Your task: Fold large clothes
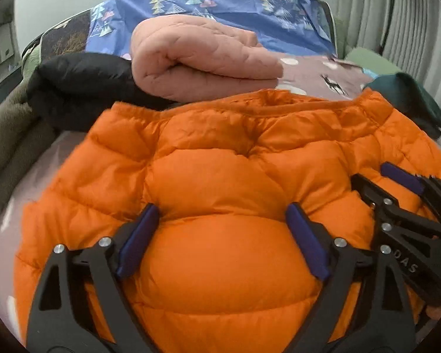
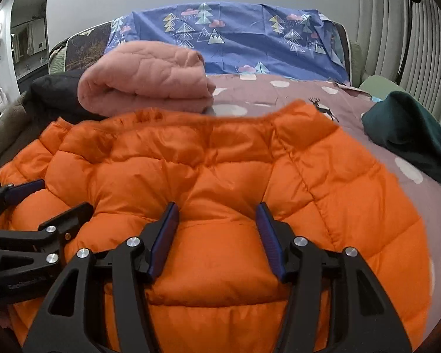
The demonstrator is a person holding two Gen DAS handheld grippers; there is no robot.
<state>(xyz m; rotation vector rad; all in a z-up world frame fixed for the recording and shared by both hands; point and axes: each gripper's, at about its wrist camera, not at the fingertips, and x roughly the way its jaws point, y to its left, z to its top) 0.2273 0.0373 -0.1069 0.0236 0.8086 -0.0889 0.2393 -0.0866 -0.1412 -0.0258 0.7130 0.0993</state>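
An orange puffer jacket point(image 1: 220, 170) lies folded on the bed and fills the near part of both views point(image 2: 220, 164). My left gripper point(image 1: 223, 214) is open, its blue-padded fingers point(image 1: 138, 241) pressed down on the jacket's near bulge. My right gripper point(image 2: 217, 214) is open too, pressing on the jacket beside it. The right gripper also shows at the right edge of the left wrist view point(image 1: 376, 181), and the left gripper at the left edge of the right wrist view point(image 2: 61, 200). Neither holds fabric between its pads.
A folded pink quilted garment point(image 1: 203, 64) lies behind the jacket on the mauve dotted bedsheet point(image 2: 279, 88). A black jacket point(image 1: 79, 88) and an olive fleece point(image 1: 11, 153) sit at the left. A dark green garment point(image 2: 408, 132) lies right. A blue tree-print sheet point(image 2: 244, 41) covers the back.
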